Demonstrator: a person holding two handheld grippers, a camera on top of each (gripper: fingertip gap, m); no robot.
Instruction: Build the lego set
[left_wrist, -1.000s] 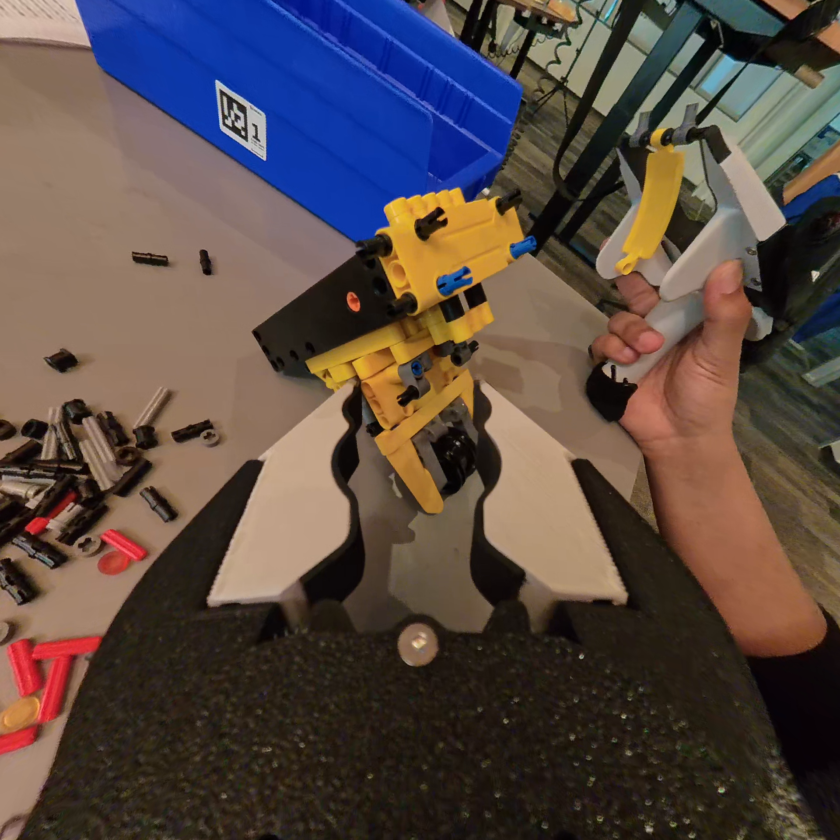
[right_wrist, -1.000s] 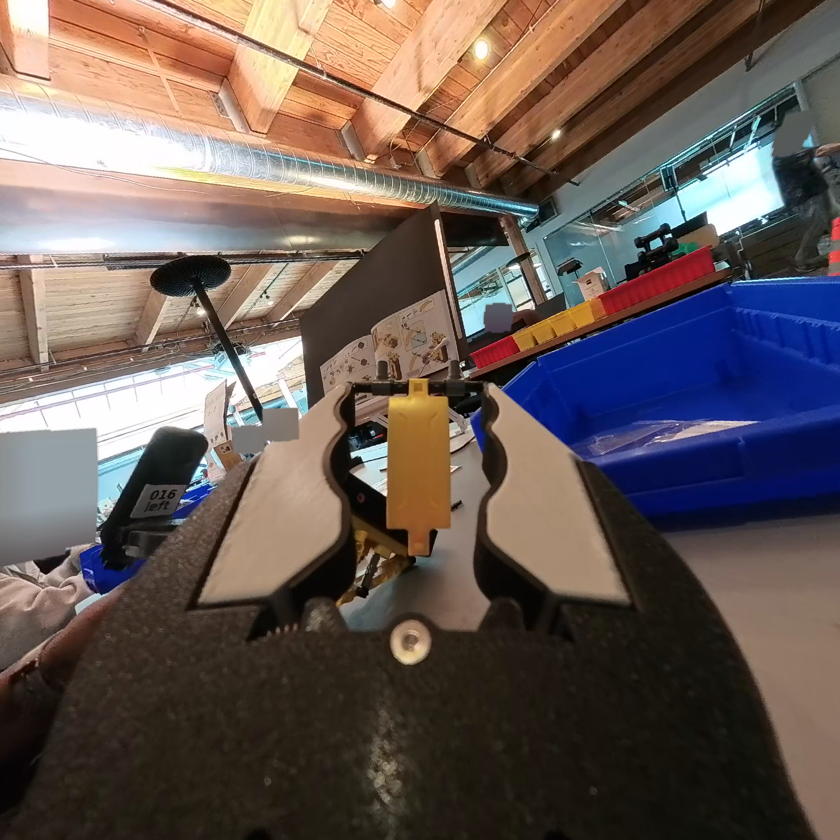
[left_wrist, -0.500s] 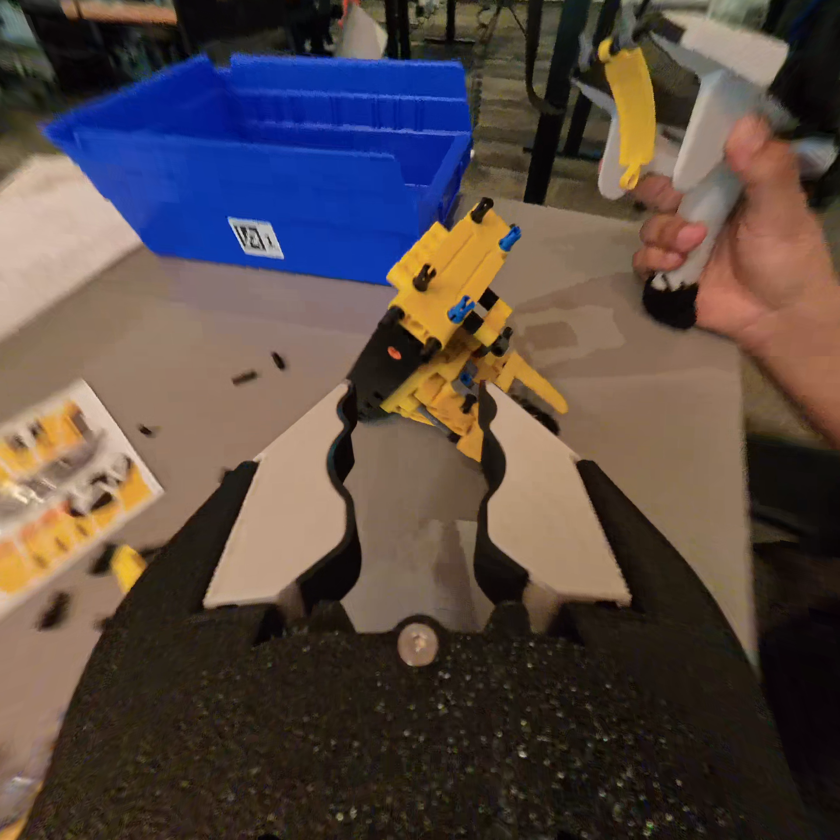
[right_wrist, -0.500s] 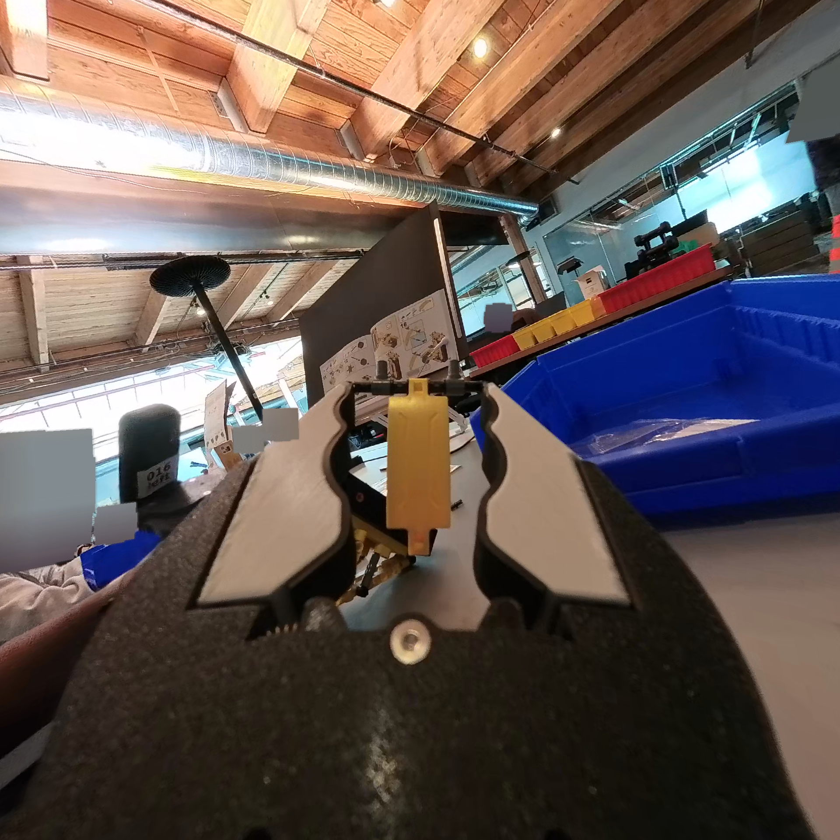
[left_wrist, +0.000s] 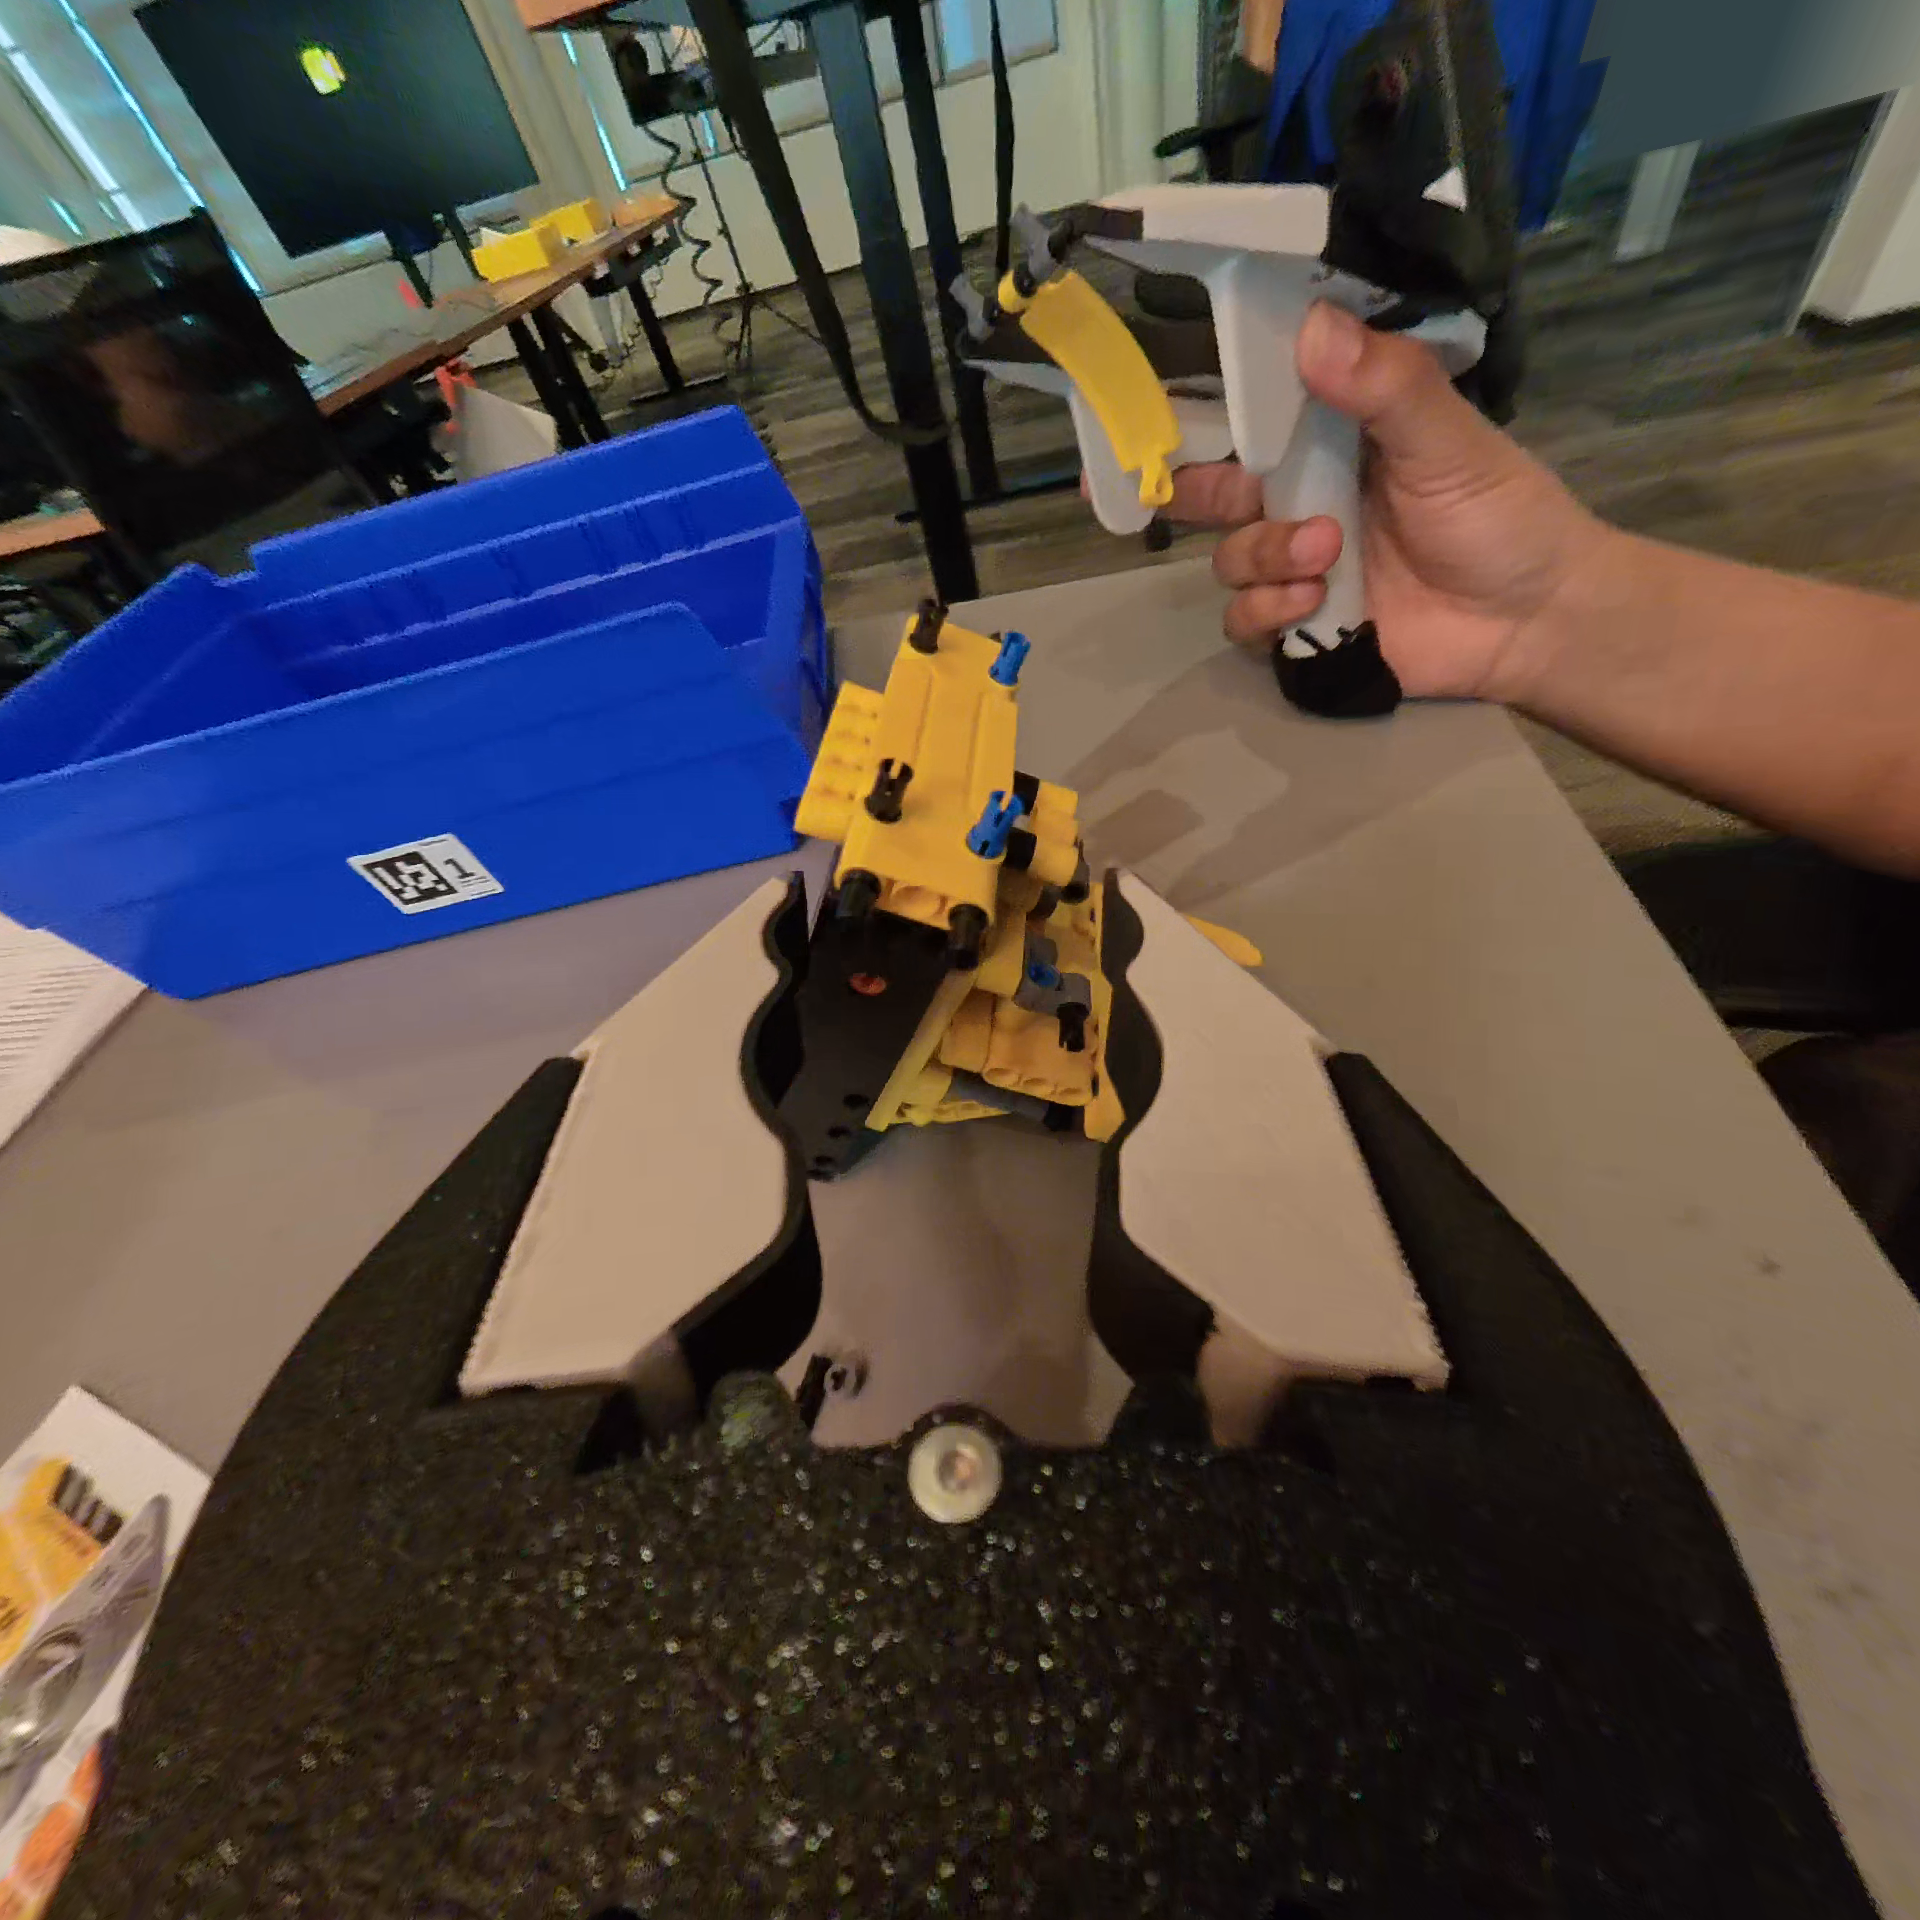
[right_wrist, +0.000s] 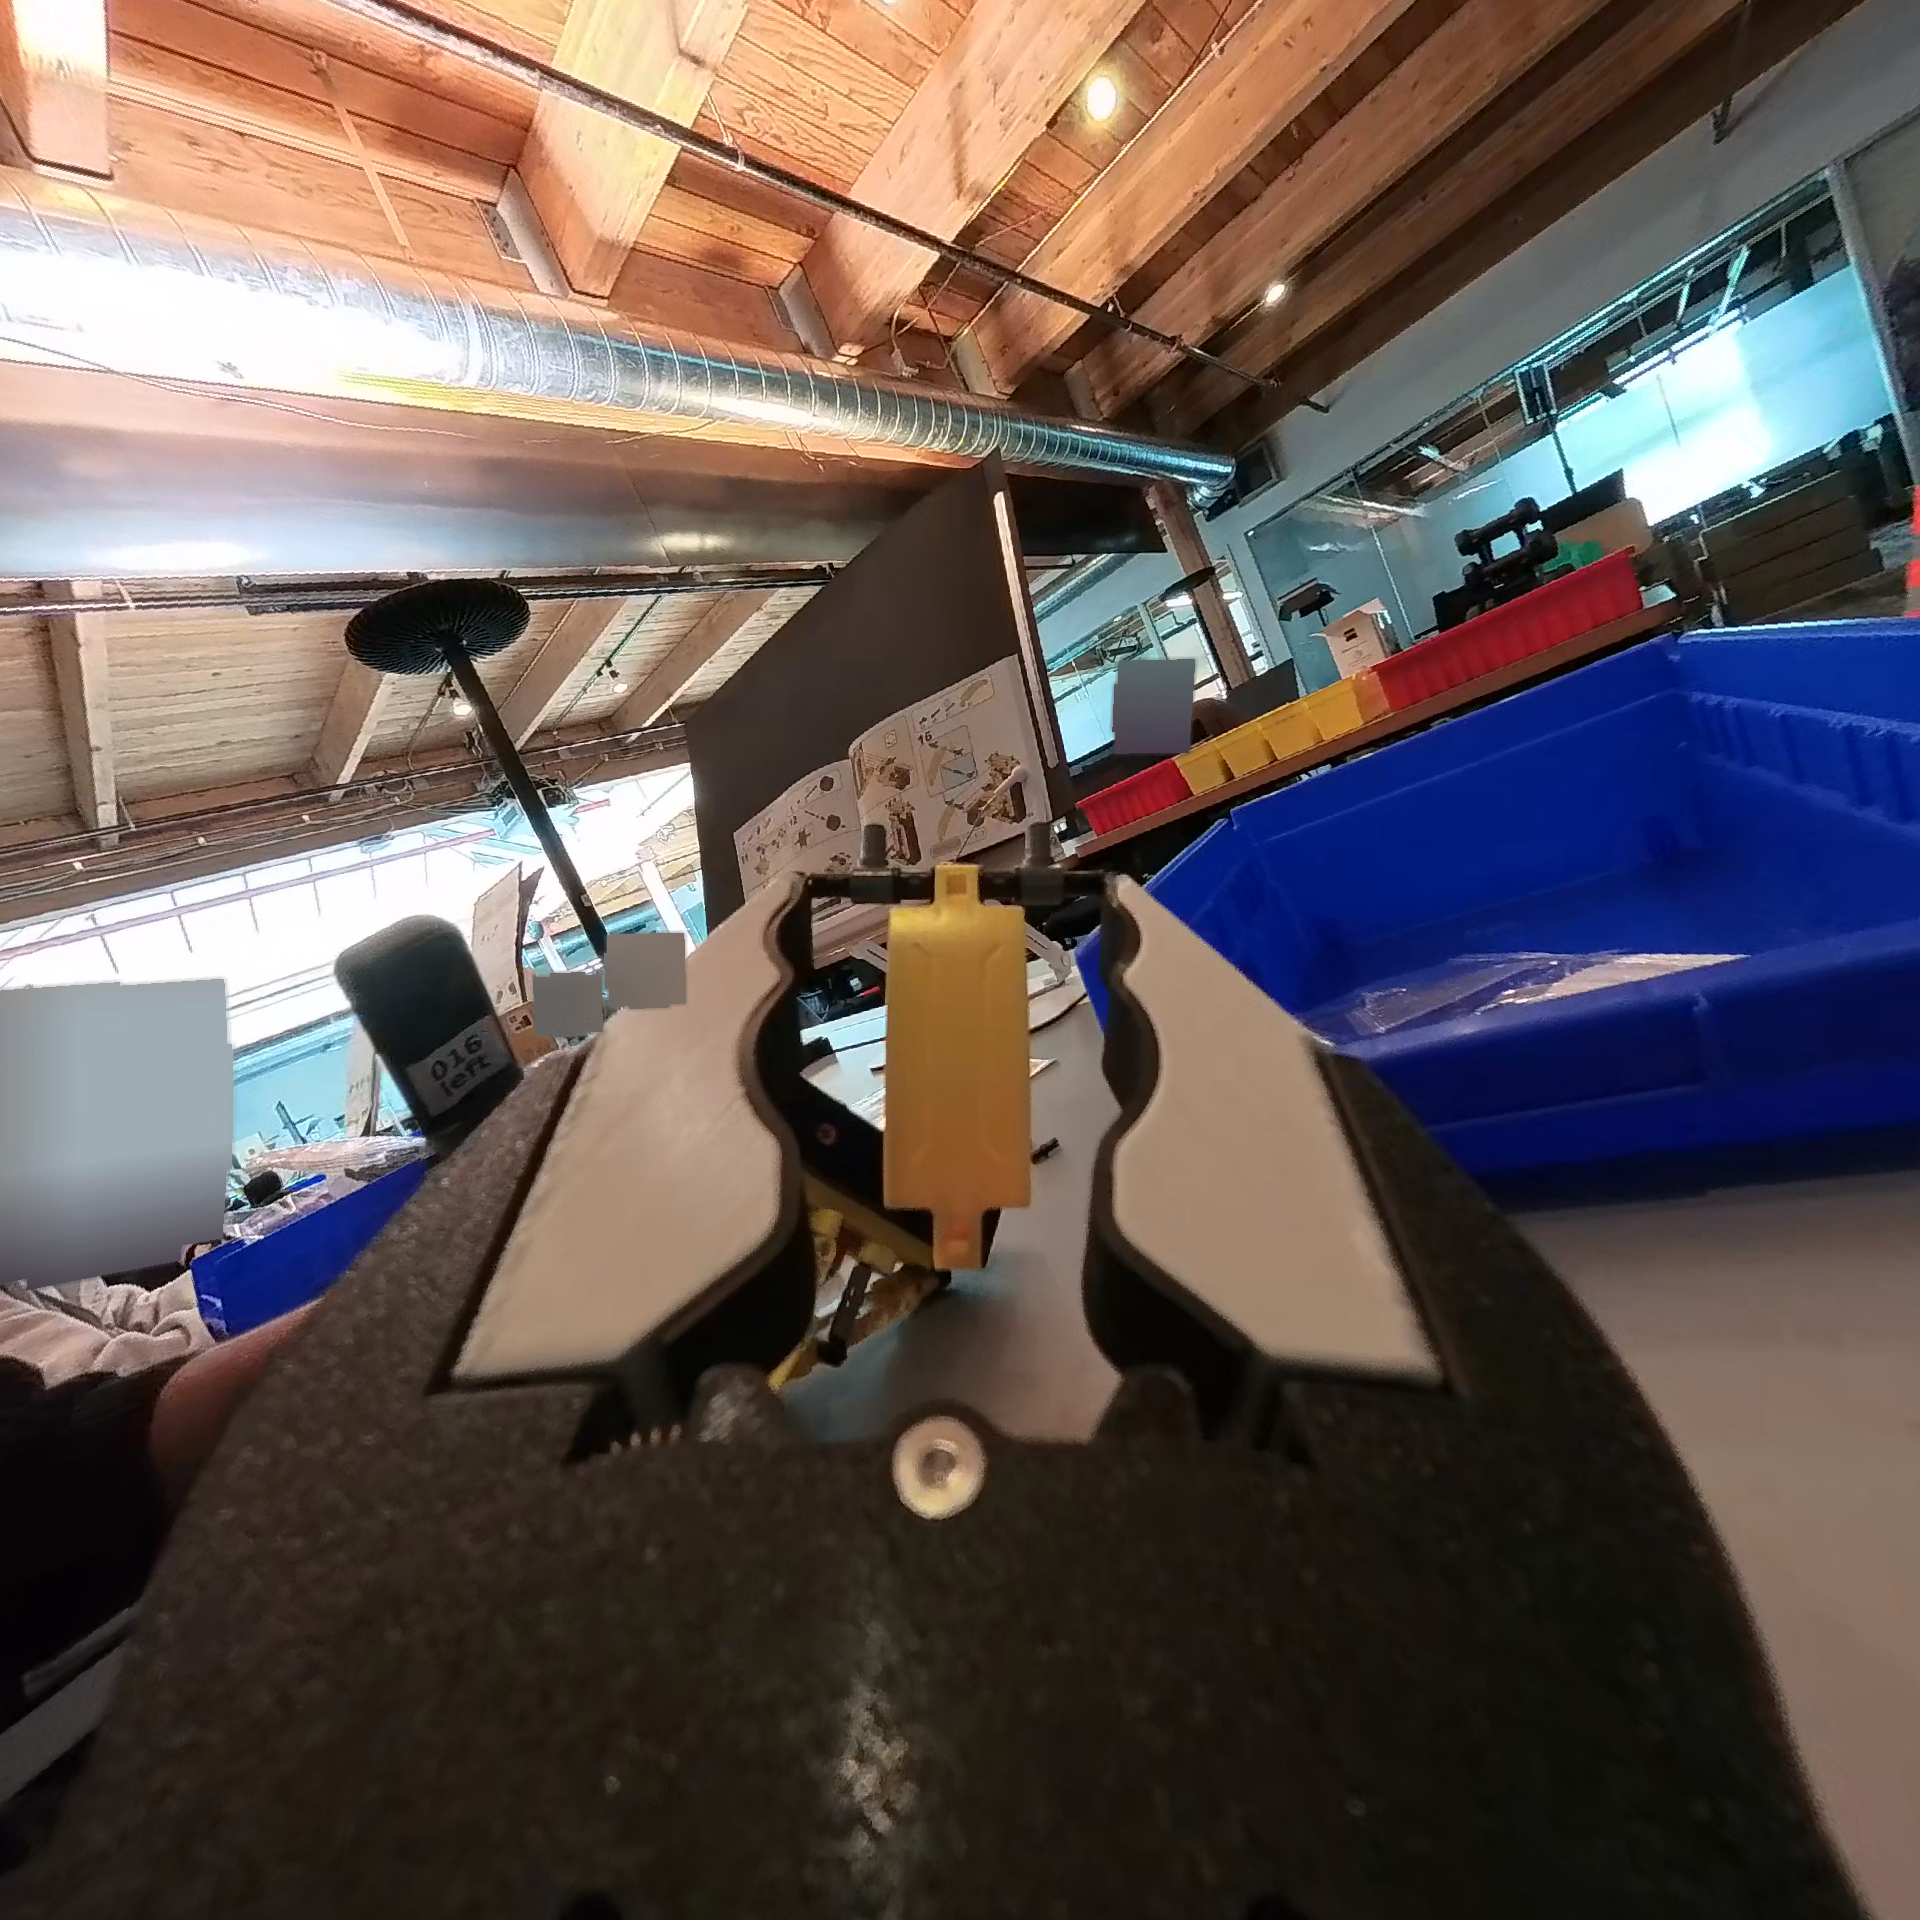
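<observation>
My left gripper (left_wrist: 951, 904) is shut on a yellow and black brick model (left_wrist: 935, 821), which stands tilted between its fingers over the grey table (left_wrist: 1403, 1039). Black and blue pins stick out of the model's yellow top plate. My right gripper (right_wrist: 956, 883) is shut on a black axle that carries a yellow curved panel (right_wrist: 956, 1049). In the left wrist view a hand (left_wrist: 1434, 561) holds that gripper up and to the right of the model, apart from it, with the panel (left_wrist: 1101, 384) hanging down. The model shows partly below the panel in the right wrist view (right_wrist: 831, 1132).
A blue bin (left_wrist: 416, 727) with a white tag stands left of the model and also shows in the right wrist view (right_wrist: 1558, 935). An instruction booklet (right_wrist: 904, 800) leans on a black panel. Another booklet (left_wrist: 62, 1558) lies at the near left. The table's right edge is close. The tips of one gripper are about 15 cm away from the tips of the other.
The left wrist view has swung round, so the loose parts are out of sight and the model shows from another side. The right gripper has kept hold of the yellow panel.
</observation>
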